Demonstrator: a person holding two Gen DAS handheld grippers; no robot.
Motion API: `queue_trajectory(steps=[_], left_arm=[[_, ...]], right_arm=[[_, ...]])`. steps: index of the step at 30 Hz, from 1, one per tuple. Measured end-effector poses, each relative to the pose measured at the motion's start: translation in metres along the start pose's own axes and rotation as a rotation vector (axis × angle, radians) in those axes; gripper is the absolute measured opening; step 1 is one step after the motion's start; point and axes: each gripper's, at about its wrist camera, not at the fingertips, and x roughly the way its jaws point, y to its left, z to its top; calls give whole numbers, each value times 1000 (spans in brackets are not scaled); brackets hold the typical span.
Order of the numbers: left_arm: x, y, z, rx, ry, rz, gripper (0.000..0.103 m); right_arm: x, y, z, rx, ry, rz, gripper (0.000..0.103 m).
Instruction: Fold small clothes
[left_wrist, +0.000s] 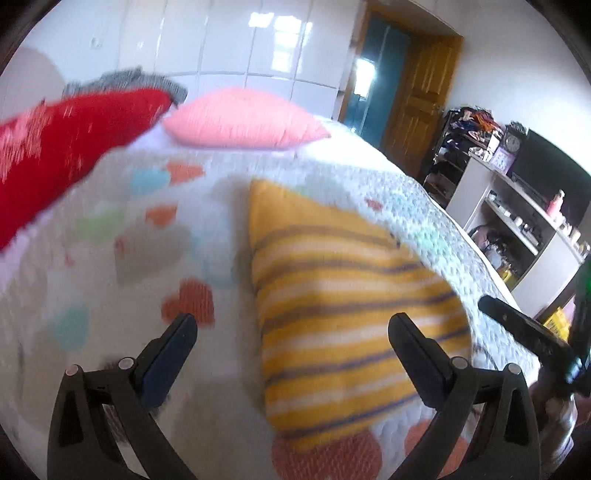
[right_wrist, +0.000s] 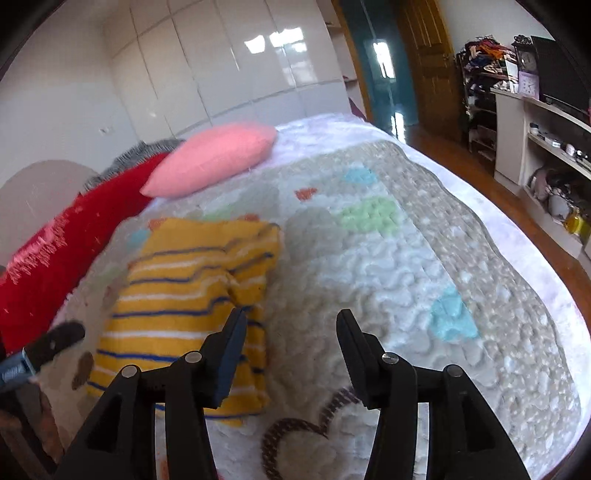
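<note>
**Item: striped knit garment, jaws clear of it**

Jaws: left gripper spread wide, nothing between the fingers, hovering above the garment. Right gripper parted, also empty; its left finger overlaps the garment's edge in the picture, but contact cannot be confirmed.

Object: small yellow sweater with white and dark blue stripes, lying on the bedspread, apparently folded narrow, one sleeve doubled over the body near the top.

Handling, as judged: light, soft, limp knit; it will sag and stretch if lifted by one point, and folded layers may slide apart. Best taken at two corners of one end, pinching all layers together, one gripper to each corner.

Surroundings: quilted bedspread with coloured hearts; pink pillow and red cushion beyond; white wardrobe behind.
</note>
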Motion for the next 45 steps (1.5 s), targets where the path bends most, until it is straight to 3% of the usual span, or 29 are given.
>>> queue_trajectory(steps=[3,7,9,11,15,18,23,25,27,28,29,33,36,40,45], left_arm=[[27,2,22,14,32,58,103],[88,18,31,-24,193,138,103],[112,31,26,-82,285,121,103],[110,42,25,-157,296,78,103],[82,50,22,-187,256,-17,103],[73,63,15,-235,255,-136,103],[107,42,3,-177,417,-365,103],[110,36,2,-164,403,-353,103],[106,37,4,-191,399,-367,79],[100,38,7,-208,396,-387,69],[93,39,11,-196,381,-369,64],[65,43,20,-142,316,-289,61],[47,57,25,-160,263,-237,61],[38,79,23,-219,230,-231,61],[18,70,27,-161,162,-191,61]], right_arm=[[-1,18,5,-35,-25,40,56],[13,33,-3,-80,8,38,57],[19,29,-10,-69,33,33,57],[20,21,-15,-44,56,51,57],[17,7,-14,-14,67,107,64],[28,-6,1,68,83,204,69],[81,-11,20,169,170,299,75],[112,-7,18,208,252,357,75],[130,-1,14,238,289,390,72],[131,5,15,252,292,421,61],[131,9,16,270,300,443,61],[123,40,21,245,278,541,59],[121,60,20,207,275,588,55],[120,81,17,155,251,569,51],[103,104,39,69,181,568,46]])
